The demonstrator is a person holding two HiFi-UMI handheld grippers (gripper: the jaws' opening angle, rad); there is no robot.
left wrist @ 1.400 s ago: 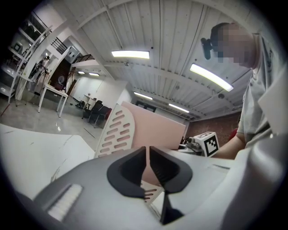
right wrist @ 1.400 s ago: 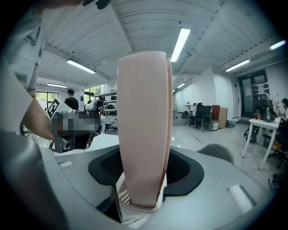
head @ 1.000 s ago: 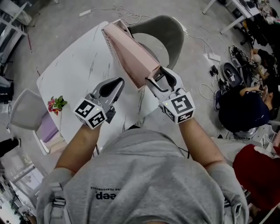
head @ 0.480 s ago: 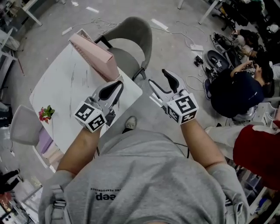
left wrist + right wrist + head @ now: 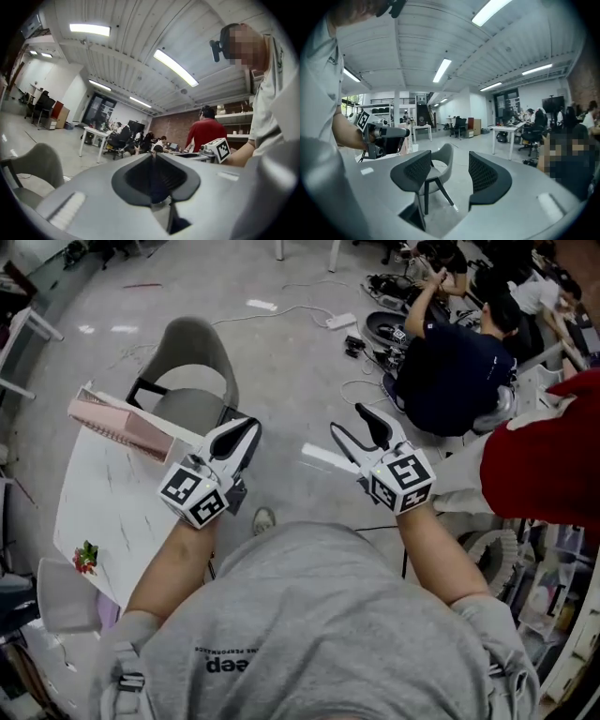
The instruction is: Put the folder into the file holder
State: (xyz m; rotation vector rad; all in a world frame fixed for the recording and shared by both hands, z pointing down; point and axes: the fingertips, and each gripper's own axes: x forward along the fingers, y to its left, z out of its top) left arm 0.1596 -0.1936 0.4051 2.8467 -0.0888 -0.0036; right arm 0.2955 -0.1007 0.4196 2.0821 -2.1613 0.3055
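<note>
A pink file holder (image 5: 120,424) stands on the white table (image 5: 94,512) at the left of the head view. I cannot tell a folder apart from it. My left gripper (image 5: 249,429) (image 5: 152,174) hangs past the table's right edge, to the right of the holder, with its jaws pressed together on nothing. Further right, over the floor, my right gripper (image 5: 352,425) (image 5: 450,171) is open and empty. The right gripper view catches the left gripper (image 5: 380,136) with a strip of the pink holder (image 5: 403,140) behind it.
A grey chair (image 5: 192,357) (image 5: 439,164) stands beyond the table. A small flower sprig (image 5: 84,557) lies near the table's front corner. A seated person in dark blue (image 5: 450,362) and cables on the floor are at the upper right; someone in red (image 5: 553,460) is at the right.
The right gripper has let go of the pink holder and drawn away to the right. The head view has swung right, so table and holder now sit at the far left.
</note>
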